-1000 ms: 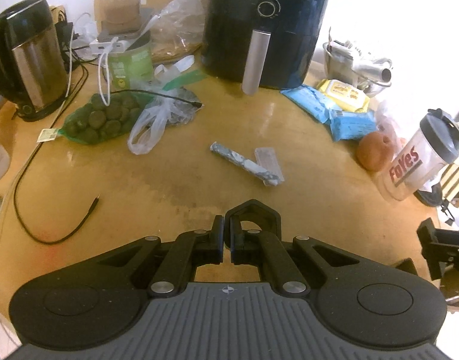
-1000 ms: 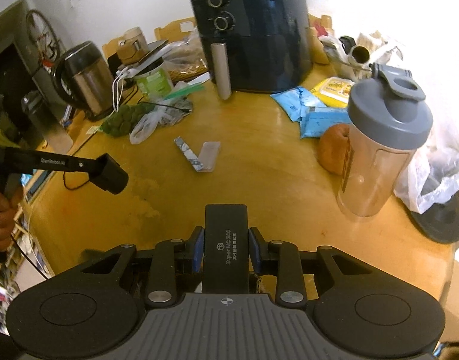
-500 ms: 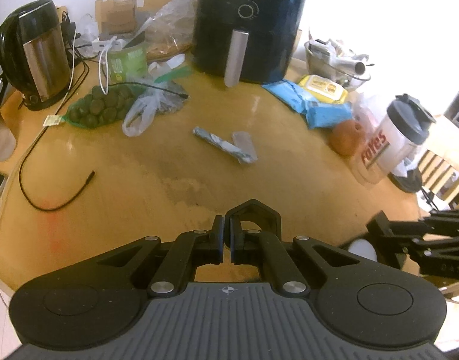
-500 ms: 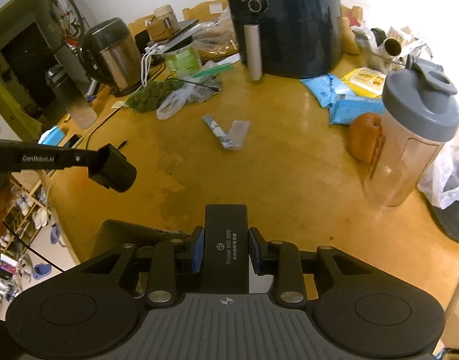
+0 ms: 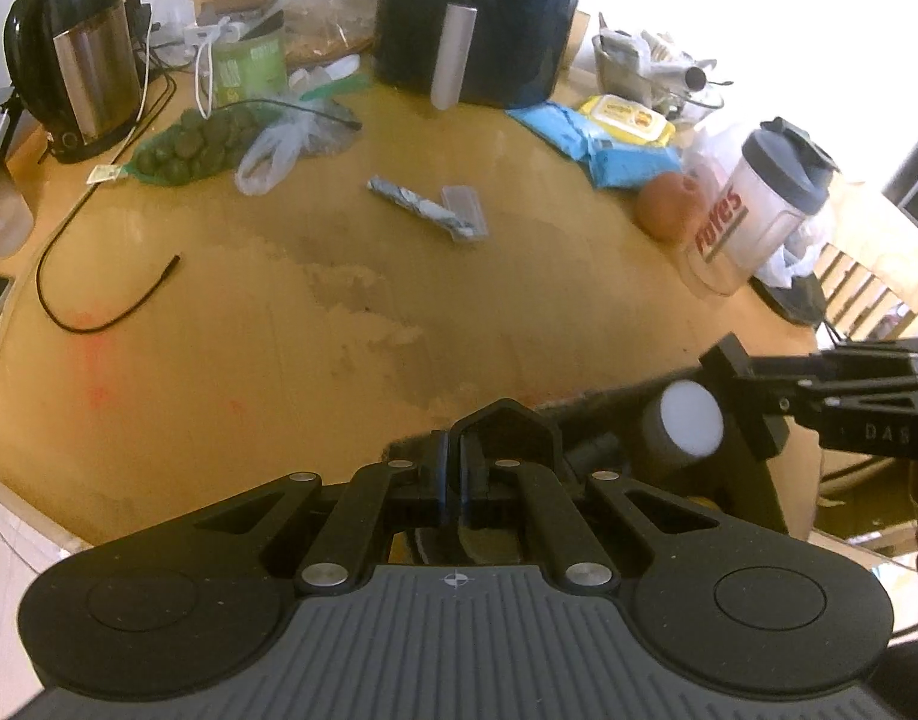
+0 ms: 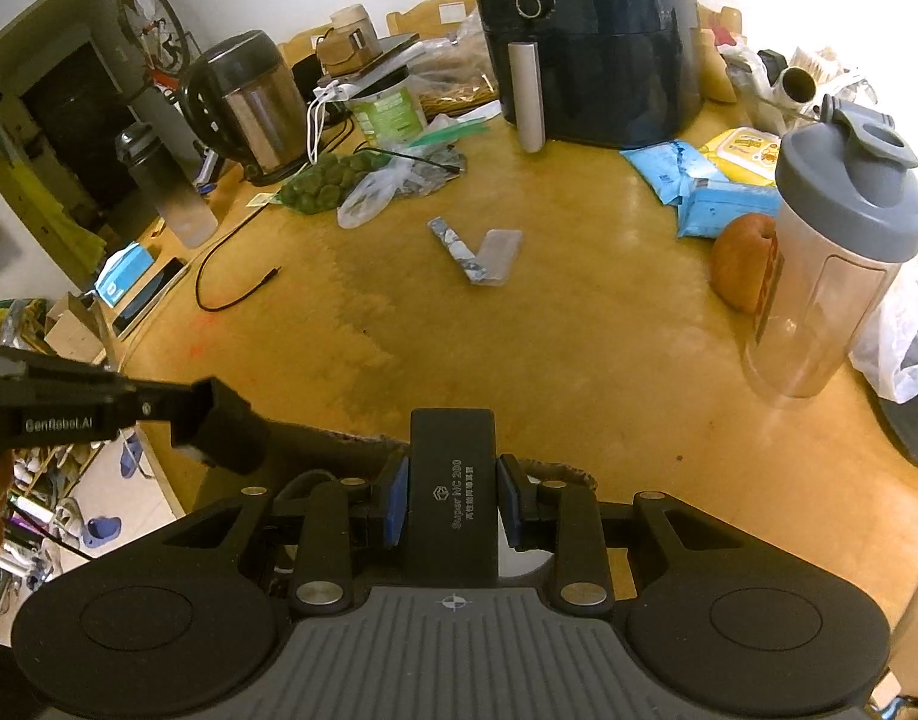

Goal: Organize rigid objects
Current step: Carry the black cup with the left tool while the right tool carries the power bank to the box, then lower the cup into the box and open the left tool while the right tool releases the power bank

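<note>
Two grippers hang over the near edge of a worn, yellowish wooden table (image 6: pixel 579 324), and much of what lies under them is hidden: a dark shape at the table's edge, at six o'clock in both views, is masked by the gripper bodies and cannot be identified. The right gripper (image 6: pixel 452 507) points steeply down, its blue-padded jaws clamped on a flat black rectangular box (image 6: pixel 453 480) with small pale print; the box's lower end is cut off behind the ribbed grey housing. In the left wrist view that box shows end-on as a pale round face at four o'clock. The left gripper (image 5: pixel 452 480) also tilts downward, jaws pressed together with nothing between them; a black angular bracket just beyond the tips blocks what is below. At twelve o'clock on the table stands a glossy black air fryer (image 6: pixel 585 36) with a brushed metal handle, its top cropped in the left view. A steel kettle (image 6: pixel 243 102) sits at ten o'clock, a clear plastic shaker bottle (image 6: pixel 831 258) with a grey lid at three o'clock, touching a round orange-brown fruit (image 6: pixel 741 264). Near the table's centre lie a slim patterned bar (image 6: pixel 456 249) and a translucent flat case (image 6: pixel 498 255), meeting in a V.
</note>
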`<action>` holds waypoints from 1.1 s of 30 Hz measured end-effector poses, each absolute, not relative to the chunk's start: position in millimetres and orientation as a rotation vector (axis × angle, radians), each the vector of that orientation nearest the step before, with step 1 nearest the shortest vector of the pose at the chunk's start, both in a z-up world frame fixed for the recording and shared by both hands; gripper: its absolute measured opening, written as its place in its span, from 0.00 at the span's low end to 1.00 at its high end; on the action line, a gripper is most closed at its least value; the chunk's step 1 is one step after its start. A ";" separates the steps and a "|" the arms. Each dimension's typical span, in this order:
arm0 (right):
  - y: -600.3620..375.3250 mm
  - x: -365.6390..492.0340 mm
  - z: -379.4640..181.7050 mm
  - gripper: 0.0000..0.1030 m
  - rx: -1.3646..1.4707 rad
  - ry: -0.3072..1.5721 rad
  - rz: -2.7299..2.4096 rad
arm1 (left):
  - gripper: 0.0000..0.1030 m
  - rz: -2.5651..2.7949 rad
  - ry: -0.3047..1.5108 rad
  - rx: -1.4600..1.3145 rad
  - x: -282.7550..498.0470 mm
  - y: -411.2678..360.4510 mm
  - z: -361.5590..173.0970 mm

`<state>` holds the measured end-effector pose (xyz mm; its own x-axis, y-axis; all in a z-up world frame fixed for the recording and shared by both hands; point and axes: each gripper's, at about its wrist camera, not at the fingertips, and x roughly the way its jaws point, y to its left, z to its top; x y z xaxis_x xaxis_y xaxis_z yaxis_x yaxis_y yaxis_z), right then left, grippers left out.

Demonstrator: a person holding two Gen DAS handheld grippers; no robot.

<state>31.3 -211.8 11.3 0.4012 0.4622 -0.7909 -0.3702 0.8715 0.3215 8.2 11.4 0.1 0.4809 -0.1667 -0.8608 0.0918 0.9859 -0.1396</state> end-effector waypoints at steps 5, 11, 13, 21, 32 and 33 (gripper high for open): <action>-212.9 26.4 12.6 0.33 0.102 1.030 0.541 | 0.06 -0.183 1.063 -0.095 -1.0 5.9 -3.9; -213.8 21.1 12.3 0.33 0.096 1.035 0.549 | 0.41 -0.163 1.069 -0.104 -15.7 1.9 -6.2; -213.7 19.0 11.7 0.33 0.092 1.038 0.550 | 0.41 -0.148 1.071 -0.092 -17.7 -0.6 -4.9; -209.8 11.5 12.1 0.33 0.058 1.036 0.537 | 0.44 -0.111 1.064 -0.083 -28.4 -6.1 -2.5; -187.7 17.0 22.0 0.67 0.038 1.008 0.570 | 0.44 -0.062 1.053 -0.099 -42.2 -1.3 2.3; -187.0 16.3 21.8 0.77 0.034 1.002 0.568 | 0.44 -0.059 1.051 -0.100 -43.7 -1.3 2.9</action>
